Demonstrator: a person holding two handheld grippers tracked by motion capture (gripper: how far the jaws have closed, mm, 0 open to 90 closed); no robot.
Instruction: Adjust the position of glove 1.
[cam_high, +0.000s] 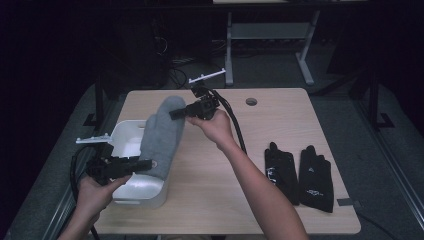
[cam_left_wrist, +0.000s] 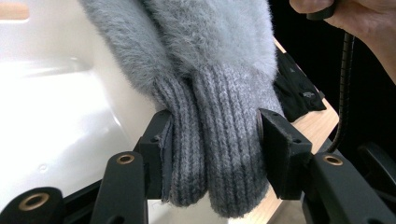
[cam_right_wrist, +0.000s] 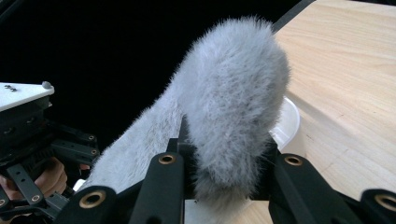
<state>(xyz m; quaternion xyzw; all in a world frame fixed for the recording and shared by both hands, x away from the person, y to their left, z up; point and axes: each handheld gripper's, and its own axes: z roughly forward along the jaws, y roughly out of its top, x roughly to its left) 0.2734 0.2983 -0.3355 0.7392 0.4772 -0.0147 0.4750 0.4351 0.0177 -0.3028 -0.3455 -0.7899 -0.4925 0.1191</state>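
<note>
Ribbed cuffs of grey mittens (cam_left_wrist: 212, 154): pinched by my left gripper (cam_left_wrist: 212, 140) over white bin (cam_high: 131, 192). Fluffy tips: clamped in my right gripper (cam_right_wrist: 224, 163), above table (cam_high: 280, 120). Risk: slippery fuzz slides free, pair drops outside bin.

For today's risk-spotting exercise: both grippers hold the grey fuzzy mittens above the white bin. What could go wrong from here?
1. The left gripper clamps only the ribbed cuffs of the grey mittens; one might slip free.
2. The right gripper pinches just the fluffy tips, a possibly weak hold.
3. The mittens stretch past the white bin rim, so released they might land on the table.
</note>
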